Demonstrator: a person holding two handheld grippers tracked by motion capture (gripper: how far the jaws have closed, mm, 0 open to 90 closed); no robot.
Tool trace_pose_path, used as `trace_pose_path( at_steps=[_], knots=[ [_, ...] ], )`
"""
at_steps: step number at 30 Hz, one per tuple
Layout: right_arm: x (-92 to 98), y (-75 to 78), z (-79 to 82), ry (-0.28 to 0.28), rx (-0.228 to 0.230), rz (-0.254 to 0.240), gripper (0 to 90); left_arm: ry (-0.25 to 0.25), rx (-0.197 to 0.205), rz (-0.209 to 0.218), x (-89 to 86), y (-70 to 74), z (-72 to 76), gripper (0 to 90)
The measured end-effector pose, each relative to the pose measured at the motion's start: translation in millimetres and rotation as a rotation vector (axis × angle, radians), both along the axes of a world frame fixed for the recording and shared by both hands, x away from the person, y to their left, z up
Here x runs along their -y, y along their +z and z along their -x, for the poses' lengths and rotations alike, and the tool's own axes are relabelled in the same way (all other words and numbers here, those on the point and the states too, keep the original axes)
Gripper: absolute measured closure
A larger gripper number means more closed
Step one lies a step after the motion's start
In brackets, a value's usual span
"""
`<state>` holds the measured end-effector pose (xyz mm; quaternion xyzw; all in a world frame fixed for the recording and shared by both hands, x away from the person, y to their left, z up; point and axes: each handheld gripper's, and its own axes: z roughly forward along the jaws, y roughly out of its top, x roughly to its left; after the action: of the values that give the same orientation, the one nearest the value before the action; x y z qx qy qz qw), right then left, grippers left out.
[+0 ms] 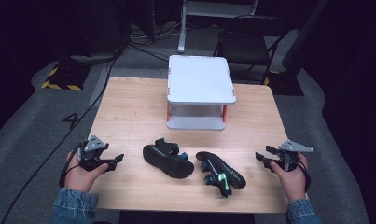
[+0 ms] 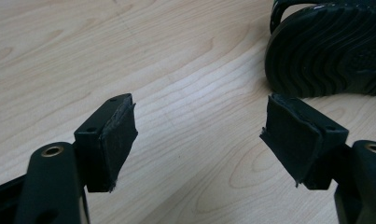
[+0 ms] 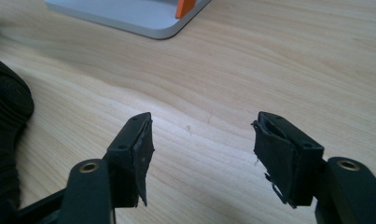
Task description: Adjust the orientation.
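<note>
Left gripper (image 1: 112, 162) and right gripper (image 1: 266, 156) sat wide, empty, lower frame; centre sandals (image 1: 168, 158) looked light, rubbery — grab a strap.

Two sandals (image 1: 168, 160) (image 1: 221, 175) side by side before shelf (image 1: 200, 79)

- This looks like a lab or recording studio rather than a home; the room is dark around one lit spot
- A small wooden surface (image 1: 129, 116) stands alone on grey carpet (image 1: 36, 126), lit from above
- Black cables (image 1: 101, 79) trail across the floor; a number 4 (image 1: 70, 120) is marked on the carpet
- Yellow and black hazard tape (image 1: 59, 85) edges a stand base at the left
- A folding chair (image 1: 248, 44) and a white frame (image 1: 213, 7) stand behind; dark equipment fills the back
- The person holds a camera-bearing tool in each hand; the left tool (image 1: 114, 160) and right tool (image 1: 265, 156) suggest a staged data-gathering setup
</note>
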<state>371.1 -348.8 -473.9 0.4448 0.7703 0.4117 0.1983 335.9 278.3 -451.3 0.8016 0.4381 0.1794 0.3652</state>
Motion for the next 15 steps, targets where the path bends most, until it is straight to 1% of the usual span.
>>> trace_pose_path(
  at_steps=[2,3,5,9,10,15],
  knots=[
    [-1.3,-2.0,-0.2,0.004,-0.002,0.005,37.6,-0.013,0.005,0.016,3.8,1.9,-0.2,26.1],
    [-1.3,-2.0,-0.2,0.004,-0.002,0.005,37.6,-0.022,0.017,0.016,5.7,2.7,-0.8,26.1],
    [-2.2,-2.4,0.4,0.002,0.000,0.006,37.6,-0.030,0.015,0.022,9.6,5.2,-1.2,26.1],
    [-2.4,-1.8,4.6,0.003,0.006,0.006,37.6,-0.038,0.024,0.057,17.5,10.7,-4.2,26.1],
    [-1.3,-1.3,8.0,-0.004,0.008,0.007,37.6,-0.042,0.019,0.065,20.4,12.5,-5.0,26.3],
    [1.2,-0.8,12.9,-0.015,0.008,0.010,37.9,-0.064,0.044,0.080,35.8,18.5,-9.1,29.5]
  ],
)
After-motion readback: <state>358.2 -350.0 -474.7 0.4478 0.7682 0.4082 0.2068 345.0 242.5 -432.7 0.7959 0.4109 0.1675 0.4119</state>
